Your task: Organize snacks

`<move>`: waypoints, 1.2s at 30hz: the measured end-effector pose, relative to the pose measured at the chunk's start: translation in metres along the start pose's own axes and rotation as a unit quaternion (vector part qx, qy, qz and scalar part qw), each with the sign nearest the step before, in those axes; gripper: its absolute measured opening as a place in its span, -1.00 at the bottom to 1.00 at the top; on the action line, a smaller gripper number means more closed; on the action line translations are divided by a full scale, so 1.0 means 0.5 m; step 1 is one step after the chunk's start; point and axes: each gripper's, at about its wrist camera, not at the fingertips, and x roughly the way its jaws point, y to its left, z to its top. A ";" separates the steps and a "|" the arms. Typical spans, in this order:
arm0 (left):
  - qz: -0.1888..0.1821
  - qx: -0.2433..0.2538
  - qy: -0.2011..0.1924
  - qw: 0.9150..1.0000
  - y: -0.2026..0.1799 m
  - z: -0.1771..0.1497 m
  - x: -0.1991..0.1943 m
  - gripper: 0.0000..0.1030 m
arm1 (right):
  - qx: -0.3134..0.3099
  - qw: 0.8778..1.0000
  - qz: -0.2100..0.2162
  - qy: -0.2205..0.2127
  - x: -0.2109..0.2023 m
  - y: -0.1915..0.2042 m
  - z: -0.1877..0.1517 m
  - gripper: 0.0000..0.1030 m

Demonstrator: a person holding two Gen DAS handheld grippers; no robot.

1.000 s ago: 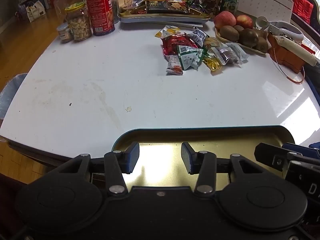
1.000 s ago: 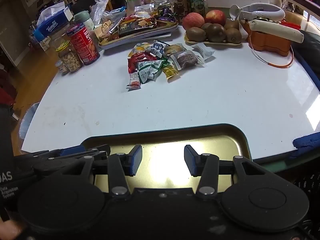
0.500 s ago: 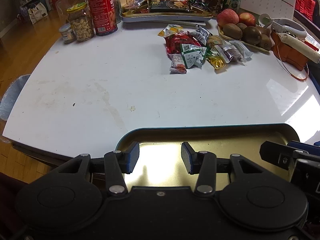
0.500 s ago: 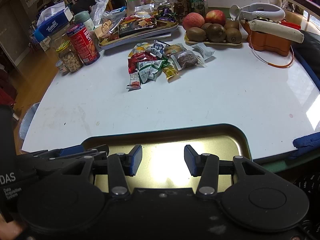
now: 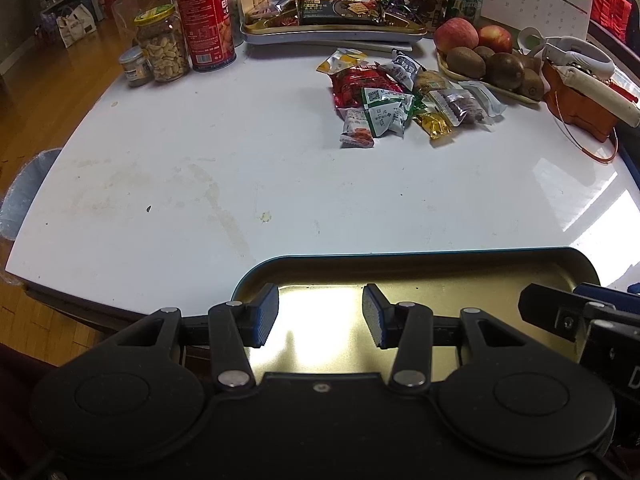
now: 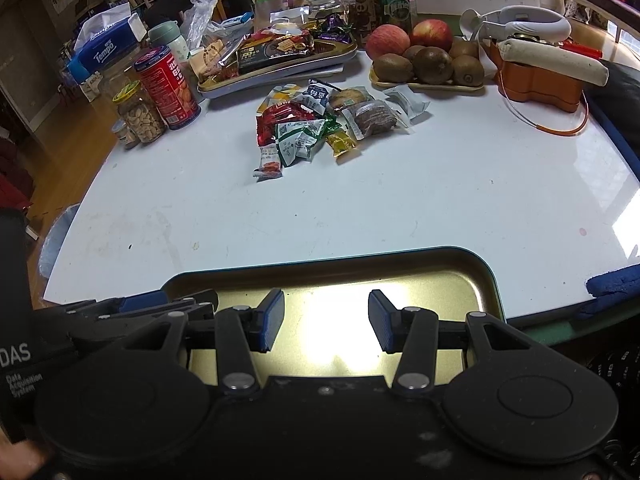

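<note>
Left gripper [image 5: 320, 314] and right gripper [image 6: 326, 320] both wide open, empty, over the empty tray [image 6: 460, 264]. Step looks like pre-reach. Next: go 12 o'clock to the snack pile [image 6: 320, 124] on the desk [image 6: 440, 200].

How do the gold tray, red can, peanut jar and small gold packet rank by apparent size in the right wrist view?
1. Gold tray, nearest the camera, so inflated.
2. Red can.
3. Peanut jar.
4. Small gold packet.

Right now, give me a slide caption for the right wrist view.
Open right gripper poised over an empty metal tray, snack packets piled mid-table beyond.
</note>
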 end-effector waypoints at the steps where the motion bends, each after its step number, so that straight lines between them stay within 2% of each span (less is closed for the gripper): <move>1: 0.002 0.001 -0.001 1.000 0.000 0.000 0.000 0.03 | 0.001 1.000 0.000 0.000 0.000 -0.001 0.000 -0.05; 36: 0.009 0.006 -0.006 1.000 -0.003 0.000 -0.005 0.03 | -0.001 1.000 0.001 -0.004 -0.003 0.000 -0.001 -0.05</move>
